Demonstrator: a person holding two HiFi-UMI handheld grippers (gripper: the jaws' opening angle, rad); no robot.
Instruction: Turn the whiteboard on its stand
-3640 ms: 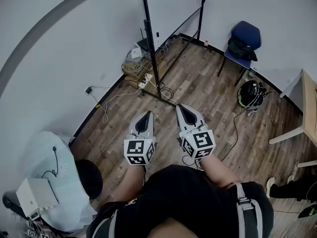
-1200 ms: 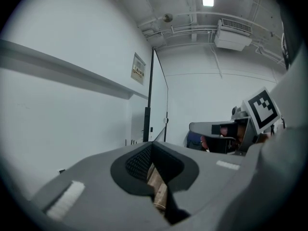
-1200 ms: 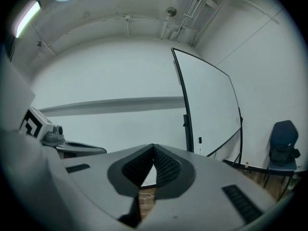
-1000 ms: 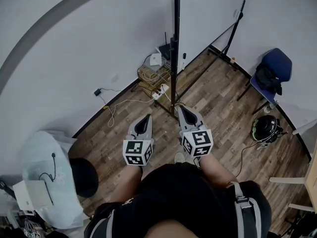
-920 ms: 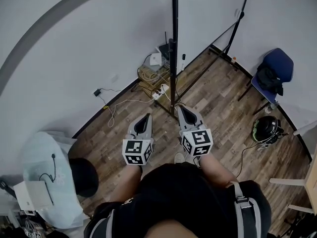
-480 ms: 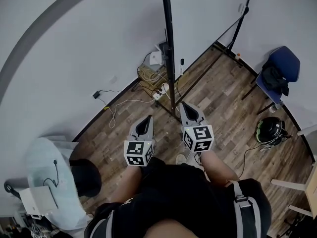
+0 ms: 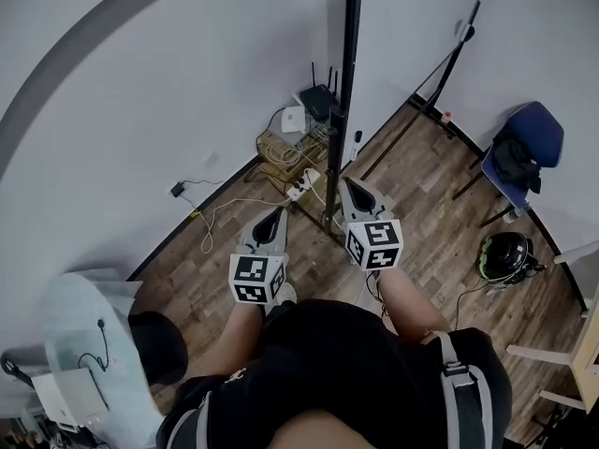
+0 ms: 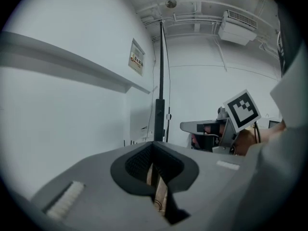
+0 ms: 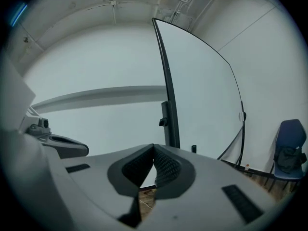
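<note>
Left claw: your left gripper (image 7: pixel 278 215) has its jaws pressed together at the tips, nothing between them; same in the left gripper view (image 8: pixel 153 144).
Right claw: your right gripper (image 7: pixel 348 185) is also closed and empty, tips meeting (image 9: pixel 153 148).
Change since half a second ago: the black front post (image 7: pixel 348 82) of the whiteboard stands further right in the head view and more upright; your right gripper has come up and forward towards it, your left gripper has barely shifted.
Whiteboard: the whiteboard (image 9: pixel 204 85) stands on its stand ahead of you, seen almost edge-on from the head view, its white face (image 7: pixel 407 36) running back to the far post near the blue chair (image 7: pixel 526 143).
Right arm pose: forearm stretched forward, gripper tip just beside the front post near the floor foot; contact cannot be told.
Left arm pose: held lower and left of the post, apart from it, pointing at the cable pile (image 7: pixel 298 152) by the wall.
Grippers together: side by side, right one ahead.
</note>
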